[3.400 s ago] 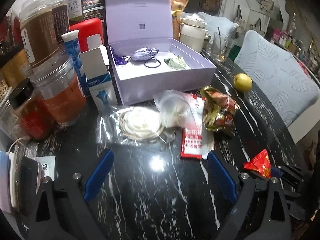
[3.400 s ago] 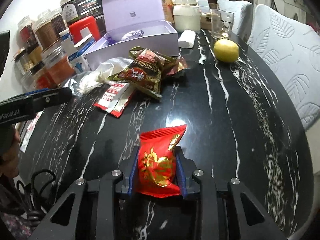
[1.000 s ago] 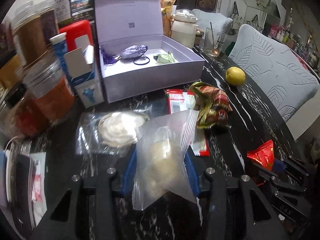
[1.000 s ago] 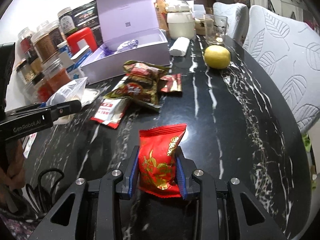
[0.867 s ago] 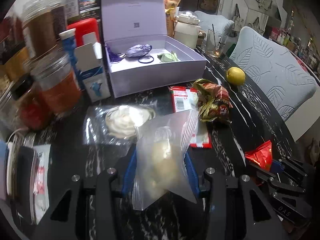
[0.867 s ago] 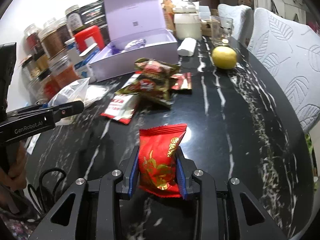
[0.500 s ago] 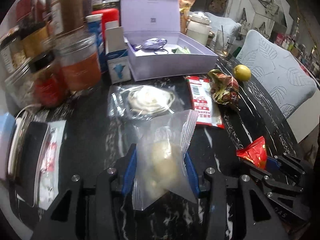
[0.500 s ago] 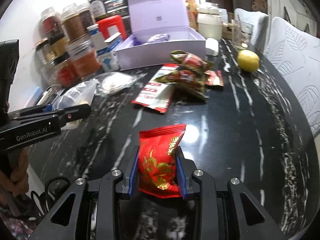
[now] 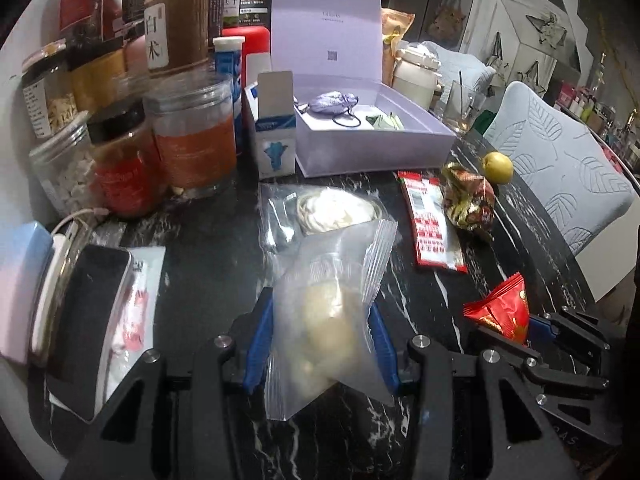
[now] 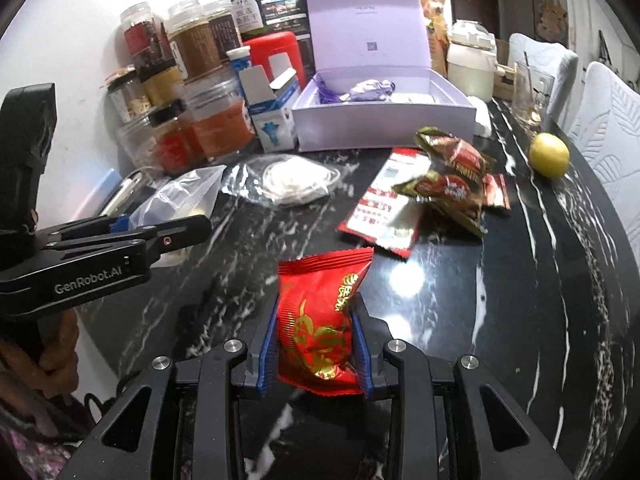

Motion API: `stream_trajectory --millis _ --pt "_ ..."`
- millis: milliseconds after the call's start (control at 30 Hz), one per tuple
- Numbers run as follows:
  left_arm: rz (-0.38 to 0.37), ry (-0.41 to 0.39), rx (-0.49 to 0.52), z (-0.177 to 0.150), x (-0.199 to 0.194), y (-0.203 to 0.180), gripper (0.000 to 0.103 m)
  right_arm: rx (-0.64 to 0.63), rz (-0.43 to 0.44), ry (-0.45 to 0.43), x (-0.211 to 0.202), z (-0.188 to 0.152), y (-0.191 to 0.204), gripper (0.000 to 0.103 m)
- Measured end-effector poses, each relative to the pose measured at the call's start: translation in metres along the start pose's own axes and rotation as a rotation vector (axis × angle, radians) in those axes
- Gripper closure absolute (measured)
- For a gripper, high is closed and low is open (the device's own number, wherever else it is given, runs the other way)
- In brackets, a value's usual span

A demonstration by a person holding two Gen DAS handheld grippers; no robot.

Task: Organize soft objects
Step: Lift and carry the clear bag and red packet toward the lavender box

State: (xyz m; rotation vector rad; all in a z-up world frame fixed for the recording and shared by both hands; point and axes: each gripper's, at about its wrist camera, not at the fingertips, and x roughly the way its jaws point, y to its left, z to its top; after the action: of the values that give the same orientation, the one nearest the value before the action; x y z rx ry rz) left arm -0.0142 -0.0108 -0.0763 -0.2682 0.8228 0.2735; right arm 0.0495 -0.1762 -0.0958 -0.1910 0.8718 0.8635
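Note:
My left gripper [image 9: 322,344] is shut on a clear plastic bag [image 9: 332,312] with a pale round lump inside, held above the black marble table [image 9: 208,256]. In the right wrist view that left gripper [image 10: 120,224] and its clear bag [image 10: 180,196] show at the left. My right gripper [image 10: 316,344] is shut on a red snack packet [image 10: 320,312]; the packet [image 9: 500,308] shows at the lower right of the left wrist view. An open lilac box [image 9: 360,136] stands at the back, with a purple pouch [image 9: 330,102] inside.
A second clear bag with a white coil [image 9: 328,212], a red-white sachet [image 9: 432,224] and crumpled brown snack bags [image 9: 468,204] lie on the table. Several jars [image 9: 192,136] crowd the left. A yellow fruit [image 10: 549,155], a glass [image 10: 528,84] and chairs [image 9: 560,176] sit at the right.
Both grippers have swung leftward along the table with their loads; the jars at the left now fill more of both views. The grips have not changed.

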Motion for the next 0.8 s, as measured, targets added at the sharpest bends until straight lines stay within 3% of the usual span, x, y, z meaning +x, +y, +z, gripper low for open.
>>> stream_trajectory --millis 400,633,800 --pt "-0.021 -0.067 0.046 0.041 -0.005 -0.003 0.058 0.017 -0.007 -0.059 -0.006 0.035 -0.008 0.071" --pt "-0.045 -0.135 0.085 0.071 -0.012 -0.013 0.058 0.013 0.046 -0.104 -0.016 0.069 -0.014 0.071" --pt "-0.038 -0.187 0.113 0.091 -0.018 -0.022 0.058 -0.012 0.023 -0.147 -0.027 0.089 -0.015 0.071"
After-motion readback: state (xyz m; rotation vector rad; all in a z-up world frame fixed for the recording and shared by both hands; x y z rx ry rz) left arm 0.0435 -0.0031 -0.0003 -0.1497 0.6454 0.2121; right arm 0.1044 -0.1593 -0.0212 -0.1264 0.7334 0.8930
